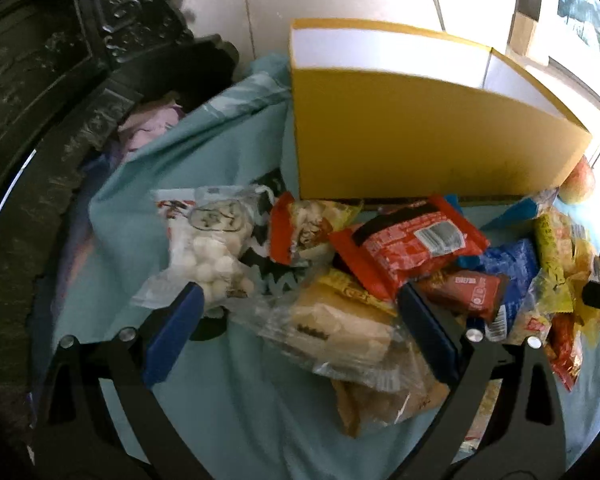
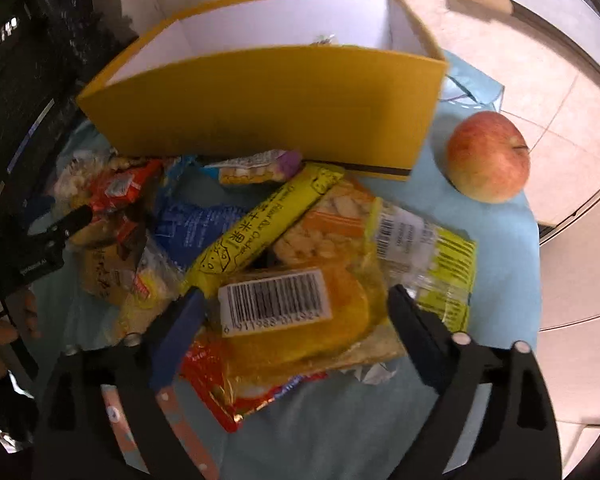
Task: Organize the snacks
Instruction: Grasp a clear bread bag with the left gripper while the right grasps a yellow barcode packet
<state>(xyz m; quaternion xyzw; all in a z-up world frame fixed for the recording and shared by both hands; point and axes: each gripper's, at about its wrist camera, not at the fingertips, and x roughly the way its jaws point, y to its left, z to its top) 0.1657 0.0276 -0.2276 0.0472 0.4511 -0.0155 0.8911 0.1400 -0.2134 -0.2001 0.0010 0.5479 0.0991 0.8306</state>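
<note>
Left wrist view: left gripper [image 1: 300, 304] points forward and slightly down over a pale blue cloth [image 1: 236, 412], jaws spread wide, nothing pinched. Its left blue pad [image 1: 176, 332] sits by a clear bag of white balls [image 1: 208, 256] at the far left of the heap; its right pad lies against a red wrapper with barcode [image 1: 408, 244]. Between the pads, close in, lies a clear-wrapped pale cake [image 1: 340, 332]. Farther off stands a yellow box [image 1: 432, 136], open at the top, white inside, just behind the snacks. Dark carved furniture [image 1: 60, 80] fills the far left. Right wrist view: right gripper [image 2: 296, 300] angles down over the right part of the heap, jaws spread, holding nothing. Between its fingers is an orange-yellow packet with a barcode label [image 2: 276, 300]; a long yellow rice cracker stick [image 2: 268, 220] lies diagonally beyond it, and a blue packet [image 2: 192, 224] sits to the left of that. The left gripper's black fingertip shows at the left edge. An apple [image 2: 488, 156] rests on the cloth at far right, beside the box, apart from the heap.
</note>
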